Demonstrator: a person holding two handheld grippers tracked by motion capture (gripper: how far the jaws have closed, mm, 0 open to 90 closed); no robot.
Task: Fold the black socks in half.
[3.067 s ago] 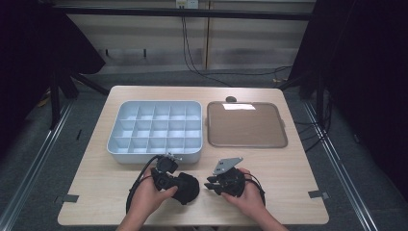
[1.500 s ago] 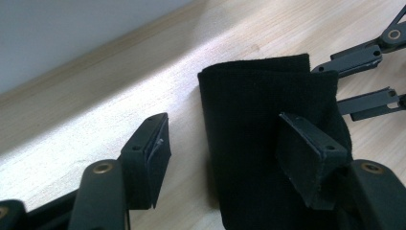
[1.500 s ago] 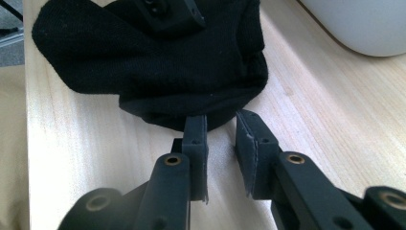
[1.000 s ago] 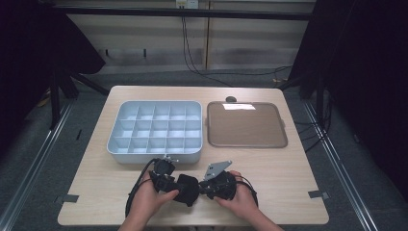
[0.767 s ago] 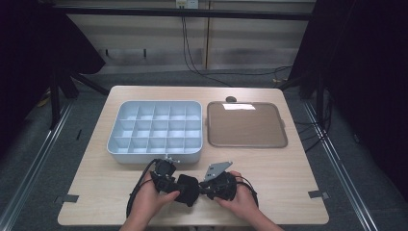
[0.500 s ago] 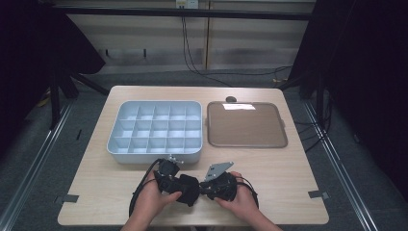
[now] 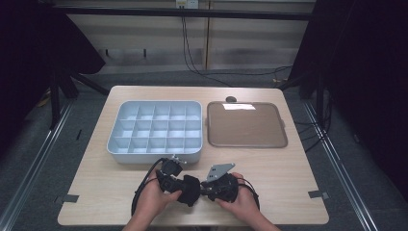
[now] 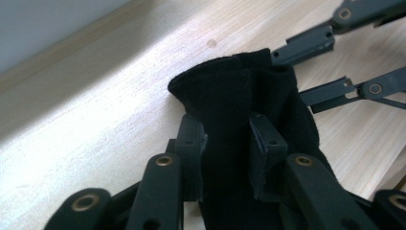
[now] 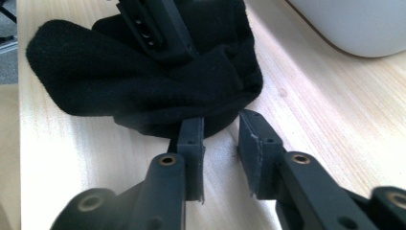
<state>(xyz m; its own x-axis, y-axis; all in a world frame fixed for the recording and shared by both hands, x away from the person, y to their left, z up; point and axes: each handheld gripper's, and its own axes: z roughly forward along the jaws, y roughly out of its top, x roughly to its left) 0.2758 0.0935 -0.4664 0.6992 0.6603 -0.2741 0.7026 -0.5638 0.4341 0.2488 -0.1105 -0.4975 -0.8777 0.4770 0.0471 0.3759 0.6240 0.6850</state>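
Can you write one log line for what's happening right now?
left gripper: closing on black cloth | right gripper: open, at cloth edge | organizer: empty

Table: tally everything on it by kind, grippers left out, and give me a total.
Black cloth item: 1
Pale compartment tray: 1
Brown flat tray: 1
Small dark round item by the far edge: 1
Total: 4
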